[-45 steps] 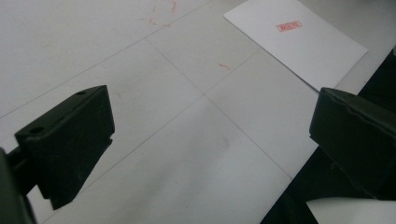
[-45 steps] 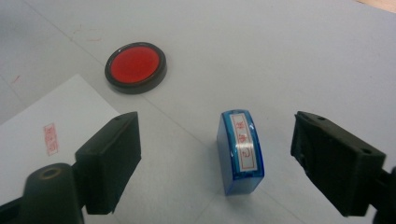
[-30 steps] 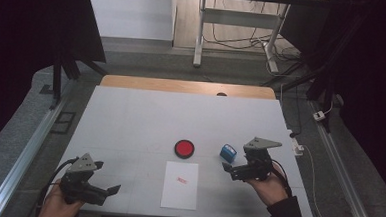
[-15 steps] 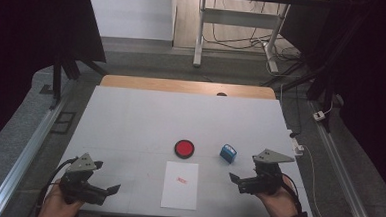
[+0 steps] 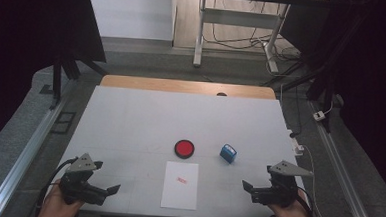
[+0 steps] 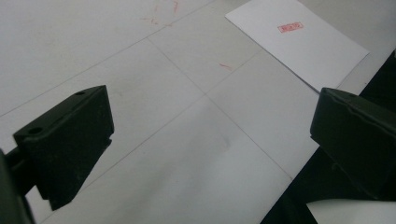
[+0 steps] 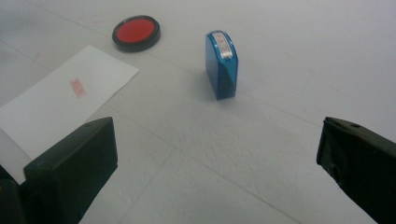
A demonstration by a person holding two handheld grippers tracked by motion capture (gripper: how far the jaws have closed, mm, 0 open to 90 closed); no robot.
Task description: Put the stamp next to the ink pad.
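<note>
A blue stamp (image 5: 228, 153) (image 7: 221, 63) stands upright on the white table, right of a round red ink pad (image 5: 184, 148) (image 7: 136, 32). A white sheet of paper (image 5: 180, 184) (image 7: 65, 100) (image 6: 299, 39) with a red stamp mark (image 5: 181, 179) lies near the front edge. My right gripper (image 5: 249, 187) (image 7: 217, 172) is open and empty, held near the front right corner, apart from the stamp. My left gripper (image 5: 110, 191) (image 6: 210, 144) is open and empty at the front left, with the paper off to its right.
The white table (image 5: 145, 116) has a wooden strip along its far edge. Metal rails run along both sides. A desk frame and cables stand on the floor beyond. Faint red smudges mark the table in the left gripper view.
My right gripper let go of the blue stamp, which now stands on the table, and drew back toward the front right edge. The left gripper stayed put.
</note>
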